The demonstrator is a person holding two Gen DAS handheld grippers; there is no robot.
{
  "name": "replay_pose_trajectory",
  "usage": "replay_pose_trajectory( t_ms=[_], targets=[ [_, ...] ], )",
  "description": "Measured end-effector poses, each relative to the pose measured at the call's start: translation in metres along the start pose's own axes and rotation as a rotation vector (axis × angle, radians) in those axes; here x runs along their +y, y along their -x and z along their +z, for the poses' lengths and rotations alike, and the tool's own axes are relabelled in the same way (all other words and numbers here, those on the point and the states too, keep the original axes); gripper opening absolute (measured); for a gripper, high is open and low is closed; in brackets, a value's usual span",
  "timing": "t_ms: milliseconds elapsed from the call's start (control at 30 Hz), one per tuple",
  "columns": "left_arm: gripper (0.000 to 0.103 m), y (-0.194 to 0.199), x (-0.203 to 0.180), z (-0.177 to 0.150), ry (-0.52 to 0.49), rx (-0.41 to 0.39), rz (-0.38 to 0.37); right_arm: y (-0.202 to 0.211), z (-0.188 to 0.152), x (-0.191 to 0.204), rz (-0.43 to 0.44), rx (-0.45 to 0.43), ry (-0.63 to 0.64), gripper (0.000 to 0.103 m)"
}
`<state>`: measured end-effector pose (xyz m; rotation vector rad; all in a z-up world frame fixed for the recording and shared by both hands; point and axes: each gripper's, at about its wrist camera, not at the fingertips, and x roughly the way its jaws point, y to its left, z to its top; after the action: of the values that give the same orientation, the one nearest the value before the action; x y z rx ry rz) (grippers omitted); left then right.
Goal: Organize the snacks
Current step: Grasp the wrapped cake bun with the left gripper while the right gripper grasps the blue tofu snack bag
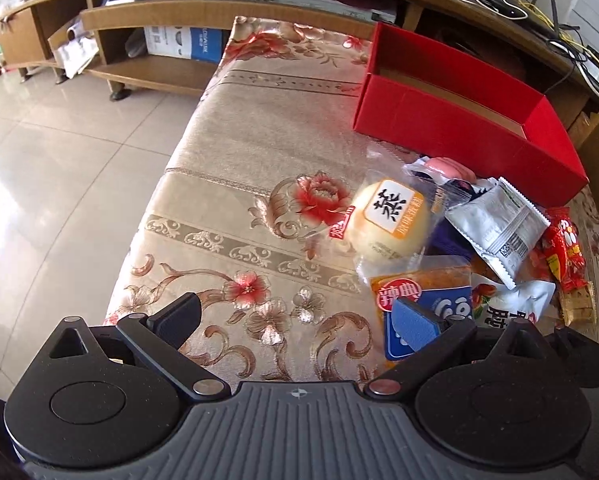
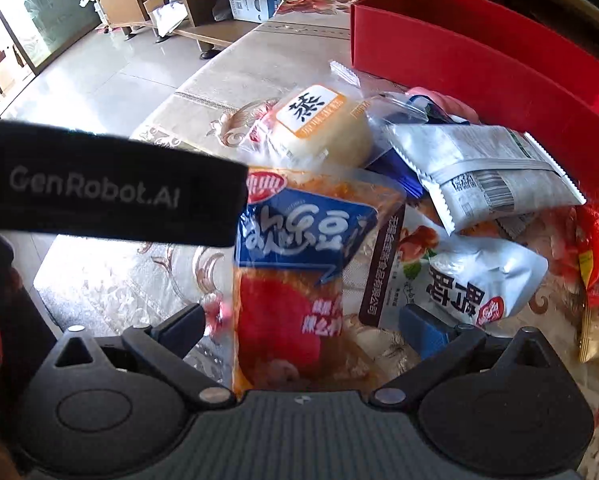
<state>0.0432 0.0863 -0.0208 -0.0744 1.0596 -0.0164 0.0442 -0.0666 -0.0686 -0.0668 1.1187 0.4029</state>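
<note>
A table (image 1: 235,184) draped in a gold floral cloth is seen below both claws. The left claw (image 1: 295,316) is held spread wide above the cloth, nothing between its fingers; bare cloth lies under its left finger, while its right, blue-padded finger overlaps the near edge of the snack pile. Ahead and slightly right of this claw, a round steamed cake in clear wrap (image 1: 391,224) is seen lying on the table. Just right of the cake, a silver foil packet (image 1: 499,228) is propped on the heap, and a red snack packet (image 1: 565,256) lies further right at the pile's edge. Beyond the pile, ahead and to the right, an open red box (image 1: 459,120) is seen standing on the table, its cardboard floor visible.

The right claw (image 2: 303,330) is likewise held spread, and an orange packet with a blue label (image 2: 299,264) is seen lying lengthwise between its fingers; whether either finger touches the packet cannot be told. Part of the left gripper's black body crosses this view to the left. Ahead of the right claw the steamed cake is seen, with the silver packet to its right, and a white packet with black characters (image 2: 479,280) lies just beyond the right finger.
</note>
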Motion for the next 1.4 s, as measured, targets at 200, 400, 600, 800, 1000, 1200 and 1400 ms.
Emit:
replay_pose_trajectory(
  t_ms=[200, 400, 600, 800, 1000, 1200, 1400],
  targets=[
    [0.102, 0.000, -0.004, 0.001, -0.005, -0.003, -0.002, 0.020, -0.008, -0.028, 0.027, -0.030, -0.082, 0.056],
    [0.102, -0.001, -0.016, 0.007, -0.034, -0.008, -0.006, 0.052, -0.028, -0.043, 0.033, -0.058, -0.120, 0.046],
    [0.102, -0.011, -0.039, 0.021, -0.099, -0.003, 0.005, 0.072, -0.046, -0.051, 0.073, -0.064, -0.158, 0.035],
    [0.102, -0.032, -0.053, 0.035, -0.174, 0.011, 0.055, 0.063, -0.050, -0.062, 0.093, -0.025, -0.196, 0.035],
    [0.101, -0.051, -0.066, 0.035, -0.241, 0.039, 0.078, 0.045, -0.043, -0.041, 0.101, 0.020, -0.112, 0.042],
    [0.099, -0.064, -0.066, 0.030, -0.255, 0.103, 0.088, 0.028, -0.036, -0.016, 0.063, 0.025, 0.003, 0.072],
    [0.099, -0.065, -0.060, 0.030, -0.216, 0.116, 0.064, 0.018, -0.031, -0.003, 0.079, 0.069, 0.017, 0.102]
  ],
)
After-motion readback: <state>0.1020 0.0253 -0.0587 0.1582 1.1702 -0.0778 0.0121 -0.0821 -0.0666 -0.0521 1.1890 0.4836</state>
